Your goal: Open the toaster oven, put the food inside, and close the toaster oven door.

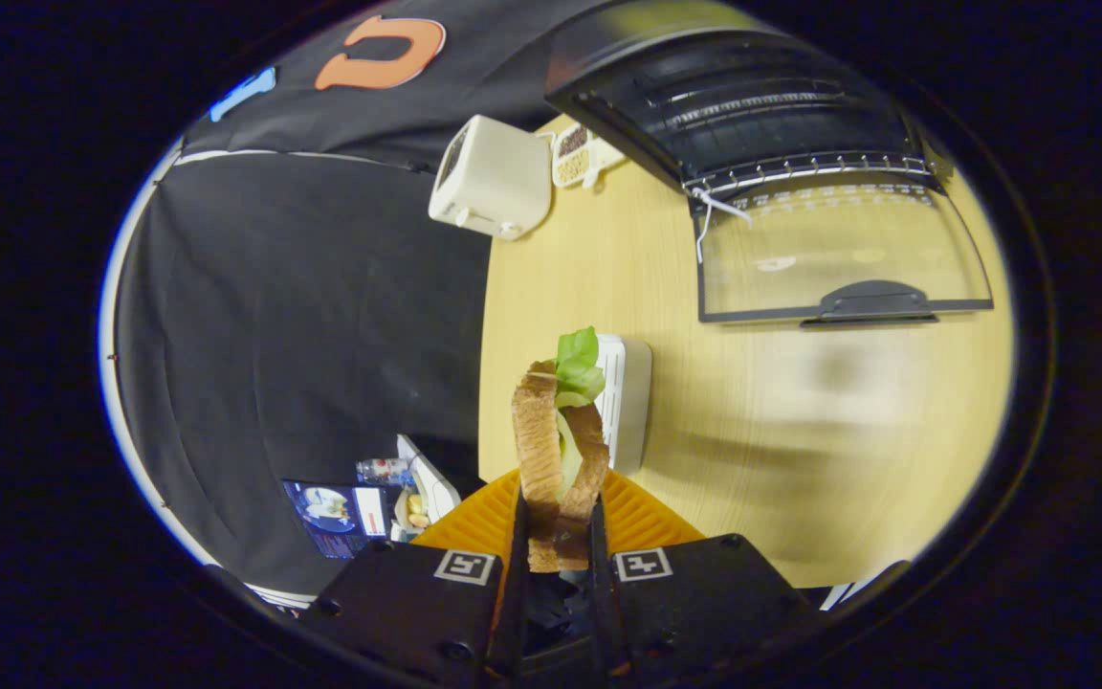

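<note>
Between the fingers of the hand-held gripper (559,536) stood a brown-bread sandwich (559,450) with green lettuce poking from its top, both fingers clamped on its lower end. Beyond it, on the pale wooden table (800,459), the black toaster oven (752,105) sat with its glass door (838,249) dropped open.

tongs (559,536) clamped both sides on sandwich (559,450): bread crust rough, porous; lettuce leaf glossy, crinkled. bench (800,459): light wood-grain laminate, smooth, satin sheen. toaster oven (752,105): dark matt shell, metal wire rack inside. oven door (838,254): clear glass, reflective, dark plastic handle. toaster (492,177): cream plastic, smooth, semi-gloss. ribbed white plastic box (628,397) behind sandwich. orange ribbed plate (637,517), matt plastic. booth wall: black matt cloth.
</note>
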